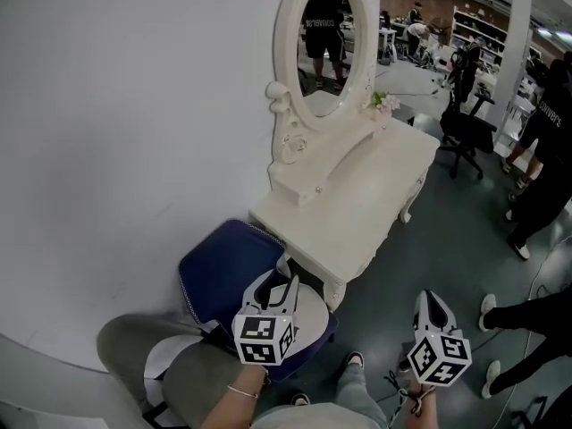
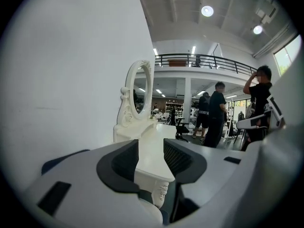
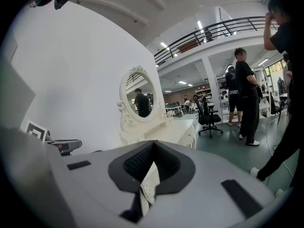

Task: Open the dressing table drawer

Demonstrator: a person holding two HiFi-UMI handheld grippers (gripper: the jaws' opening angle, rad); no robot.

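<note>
- Large open hall, lab-like rather than a home: high ceiling lamps [image 2: 207,11] and a railed mezzanine [image 2: 199,60] far ahead of the left gripper [image 2: 151,152].
- Shelving [image 1: 478,29], a black office chair [image 1: 465,132] and standing people [image 2: 214,113] ahead-right of it.
- Bare white partition [image 2: 71,80] to its left backs a lone dressing table [image 1: 357,204].

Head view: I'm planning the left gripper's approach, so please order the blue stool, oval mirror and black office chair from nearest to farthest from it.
1. Blue stool, right beside the left gripper, by the wall.
2. Oval mirror, on the dressing table, against the wall.
3. Black office chair, past the table's far end, on the right.
</note>
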